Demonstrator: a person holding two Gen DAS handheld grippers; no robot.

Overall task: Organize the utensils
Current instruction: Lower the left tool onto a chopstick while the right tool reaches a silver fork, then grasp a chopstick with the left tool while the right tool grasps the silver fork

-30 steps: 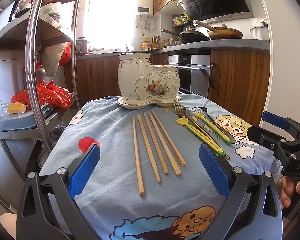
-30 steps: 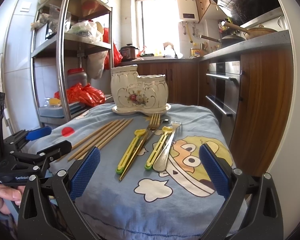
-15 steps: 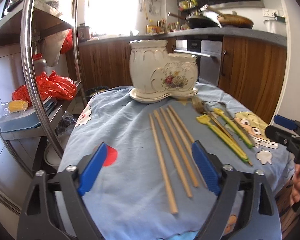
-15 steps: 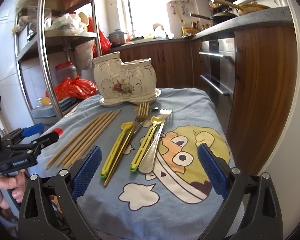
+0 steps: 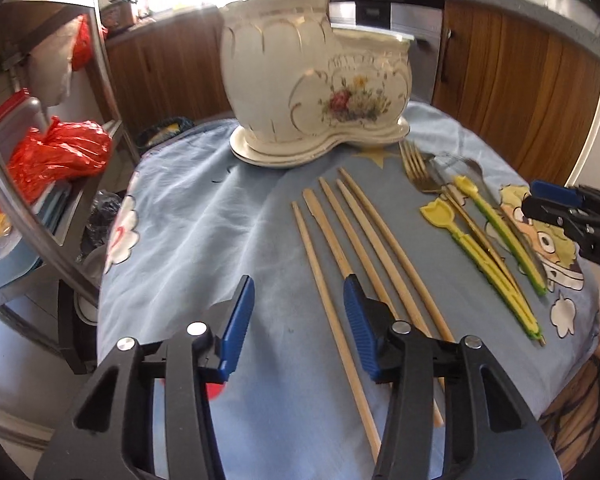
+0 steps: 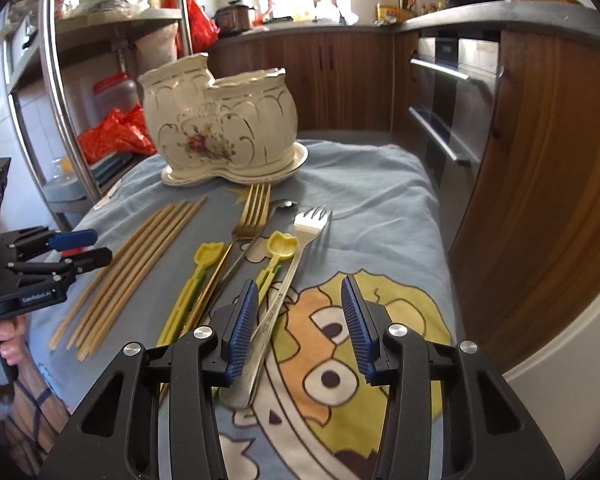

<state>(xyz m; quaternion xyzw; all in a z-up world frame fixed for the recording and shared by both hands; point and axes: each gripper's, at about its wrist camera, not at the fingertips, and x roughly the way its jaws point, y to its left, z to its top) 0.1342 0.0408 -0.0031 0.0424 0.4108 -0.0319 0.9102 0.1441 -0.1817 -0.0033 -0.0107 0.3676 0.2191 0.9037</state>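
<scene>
A cream floral ceramic utensil holder stands on a saucer at the far end of the blue cloth. Several wooden chopsticks lie in front of it. To their right lie a gold fork, yellow and green utensils and a silver fork. My left gripper is open and empty, low over the near ends of the chopsticks. My right gripper is open and empty, its left pad beside the silver fork's handle.
A metal shelf rack with red bags stands left of the table. Wooden kitchen cabinets and an oven stand behind and to the right. The cloth-covered table drops off at its left and right edges.
Both grippers have moved forward and down toward the utensils, and both jaws have narrowed from wide open to partly open. Nothing has been picked up.
</scene>
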